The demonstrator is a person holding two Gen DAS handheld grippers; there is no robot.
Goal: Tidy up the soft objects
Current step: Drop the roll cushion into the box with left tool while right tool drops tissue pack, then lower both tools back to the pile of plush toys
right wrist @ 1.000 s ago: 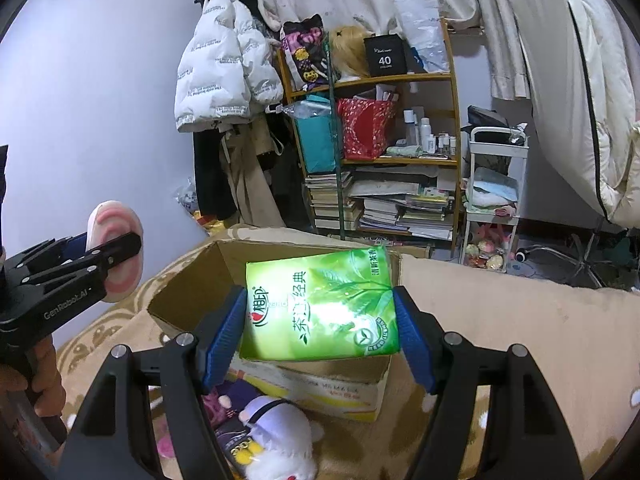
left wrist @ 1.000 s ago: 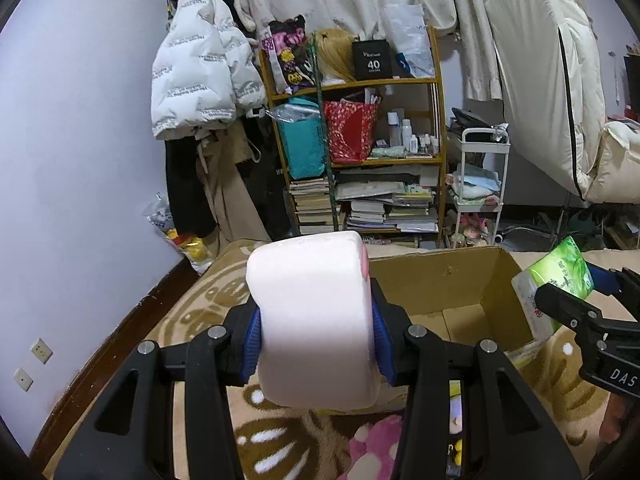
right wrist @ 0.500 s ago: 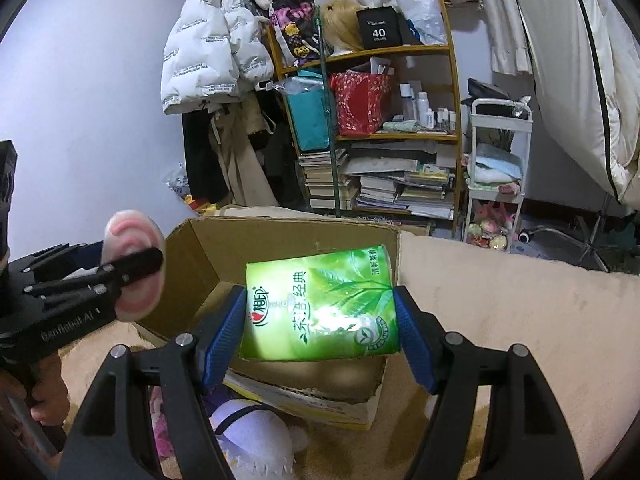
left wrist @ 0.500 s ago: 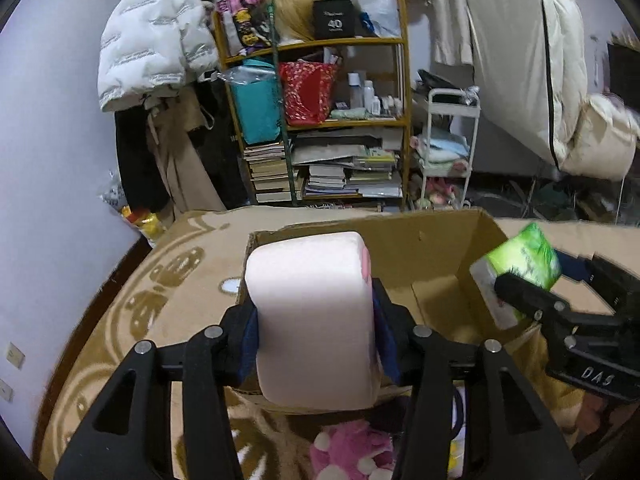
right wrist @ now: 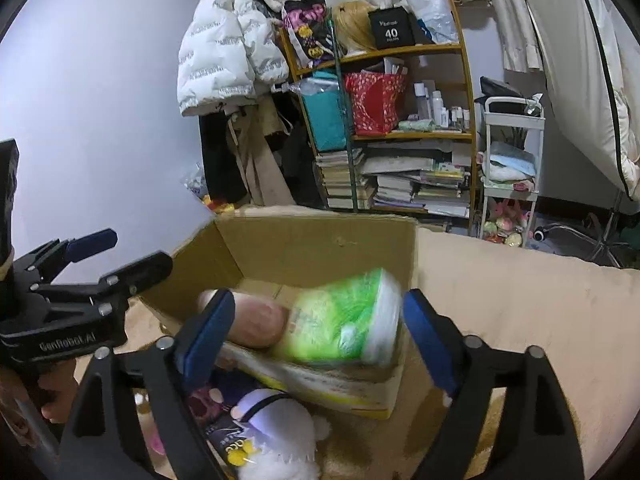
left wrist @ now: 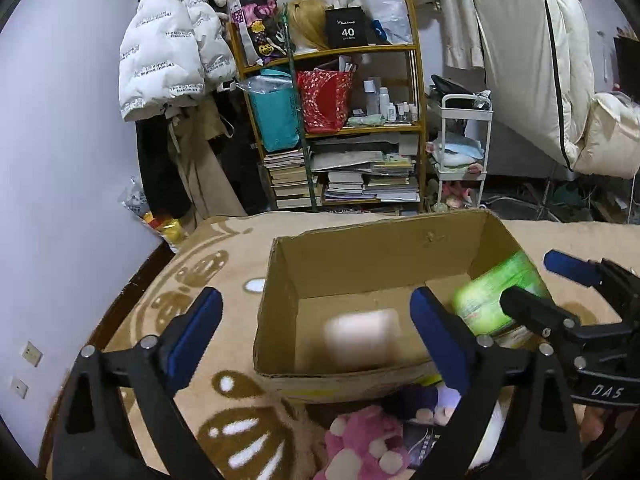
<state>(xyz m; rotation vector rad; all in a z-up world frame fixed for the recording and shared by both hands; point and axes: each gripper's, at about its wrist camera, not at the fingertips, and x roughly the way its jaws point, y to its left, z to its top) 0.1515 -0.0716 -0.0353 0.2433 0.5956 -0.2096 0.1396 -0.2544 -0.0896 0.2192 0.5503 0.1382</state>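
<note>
Left tool [left wrist: 316,336], right tool [right wrist: 316,332] just opened, released; blurred pink block [left wrist: 362,336], green pack [right wrist: 344,320] seemingly inside cardboard box [left wrist: 380,256].

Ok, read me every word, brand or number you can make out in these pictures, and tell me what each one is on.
"40": black box on the top shelf; the small print on it is too small to read.
"GenRobot.AI": left gripper body.
"DAS": right gripper body.
"The only leading fashion": white puffer jacket, repeated.
Green tissue pack: print blurred, unreadable.
Book spines: too small to read.
</note>
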